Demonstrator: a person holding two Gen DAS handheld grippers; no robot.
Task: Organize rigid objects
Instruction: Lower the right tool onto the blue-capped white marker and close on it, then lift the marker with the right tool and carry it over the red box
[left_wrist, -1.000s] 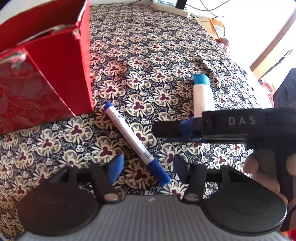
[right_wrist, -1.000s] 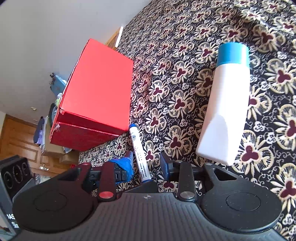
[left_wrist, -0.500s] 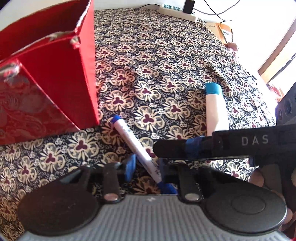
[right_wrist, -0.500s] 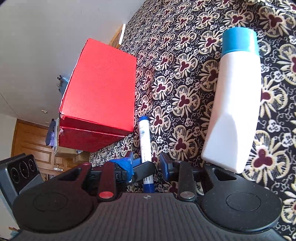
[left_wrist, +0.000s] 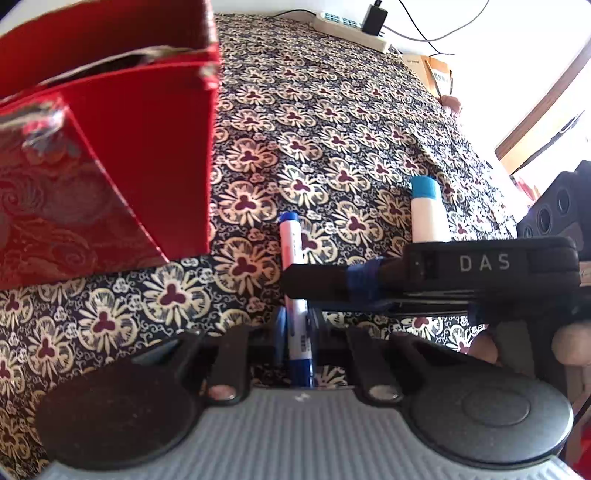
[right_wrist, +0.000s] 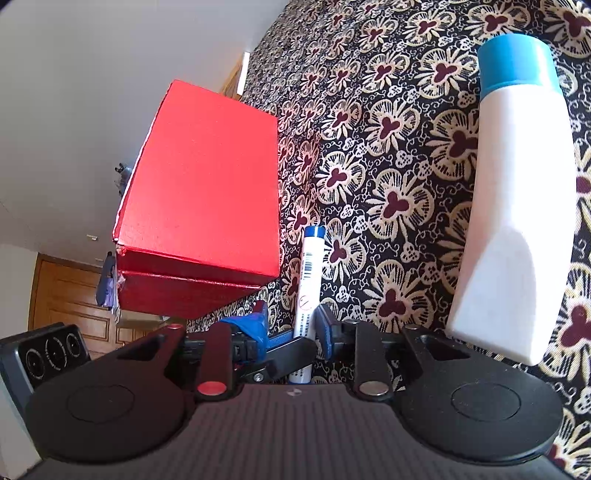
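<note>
Left tool (left_wrist: 295, 332), clenched on the blue-capped marker (left_wrist: 293, 266) whose long axis points away just right of the red box (left_wrist: 147, 155); right tool (right_wrist: 290, 326), jaws just closing, straddles that marker ungripped.

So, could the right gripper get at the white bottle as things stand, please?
Probably yes: the white bottle lies uncovered on the cloth beside the right gripper, nothing between them. But its jaws have just been closing, with the marker between them, and must reopen.
</note>
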